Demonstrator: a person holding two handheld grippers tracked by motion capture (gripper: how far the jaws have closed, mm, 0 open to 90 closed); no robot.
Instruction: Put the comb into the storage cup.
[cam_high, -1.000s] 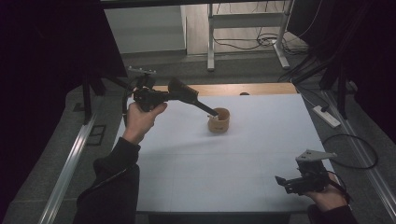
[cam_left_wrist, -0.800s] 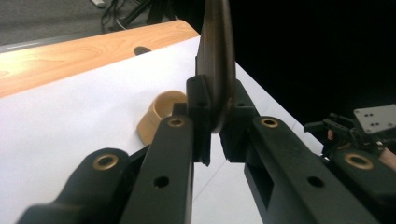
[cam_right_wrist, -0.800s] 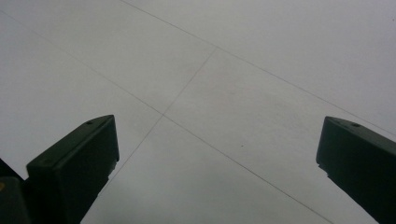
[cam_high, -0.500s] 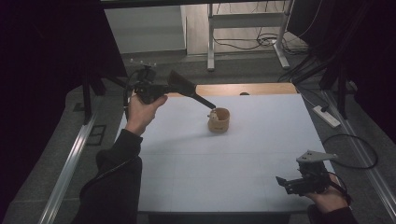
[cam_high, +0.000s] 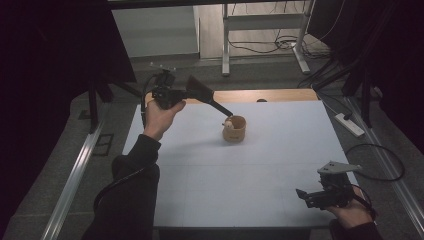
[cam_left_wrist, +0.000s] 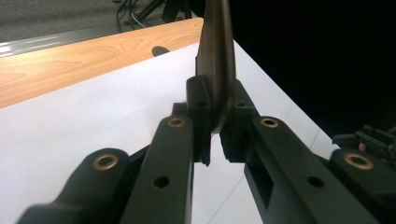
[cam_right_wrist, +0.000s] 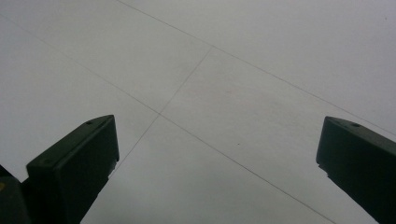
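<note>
A flat dark spatula (cam_high: 209, 96) is clamped by its broad end in the left gripper (cam_high: 186, 93), its narrow tip held at the wooden cup (cam_high: 235, 129) at the tabletop's (cam_high: 200, 185) twelve o'clock. It is judged stiff, light and thin-edged, best pinched flat. The right gripper (cam_high: 301, 194) is held open at five o'clock.

black sleeves cover both forearms; the left gripper (cam_high: 226, 111) has black jaws with brass-ringed screw holes; right gripper (cam_high: 300, 192) bears a grey three-cornered plate.
</note>
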